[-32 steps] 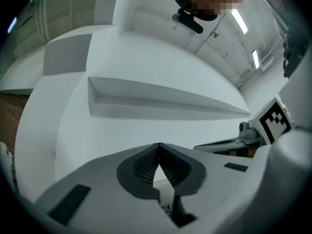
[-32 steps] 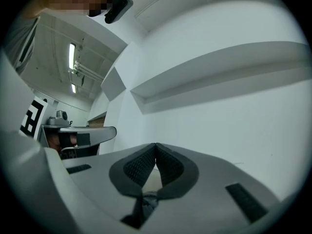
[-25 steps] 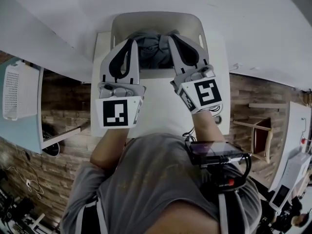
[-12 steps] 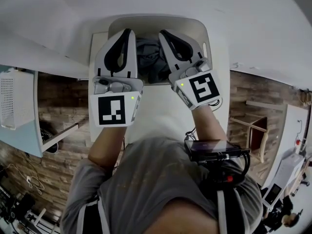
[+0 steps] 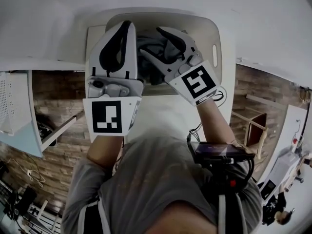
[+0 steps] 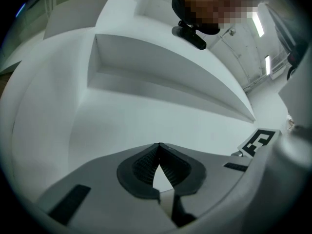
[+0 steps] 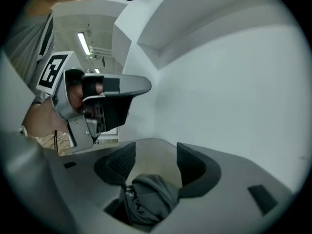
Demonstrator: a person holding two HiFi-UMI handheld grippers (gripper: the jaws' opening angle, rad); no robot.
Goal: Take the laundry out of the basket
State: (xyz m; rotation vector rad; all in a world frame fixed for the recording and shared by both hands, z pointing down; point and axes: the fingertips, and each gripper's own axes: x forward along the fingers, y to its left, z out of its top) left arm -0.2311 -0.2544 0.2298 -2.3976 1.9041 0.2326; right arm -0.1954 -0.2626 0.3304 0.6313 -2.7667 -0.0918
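Note:
A beige laundry basket stands at the far end of a white table, against the wall, with crumpled grey laundry inside. My right gripper hangs over the laundry; its jaws have just been opening and stand open. In the right gripper view the grey cloth lies low between the jaws of my right gripper, and the pads do not press on it. My left gripper is shut and empty over the basket's left rim. In the left gripper view my left gripper points at the white wall.
The white table runs from the basket towards the person. A white perforated bin sits on a surface at the left. A wooden chair stands on the wood-patterned floor at the right. A white wall and ledge rise right behind the basket.
Both grippers have moved forward over the basket. The right gripper has tipped down towards the laundry and its jaws have opened; the left has stayed shut.

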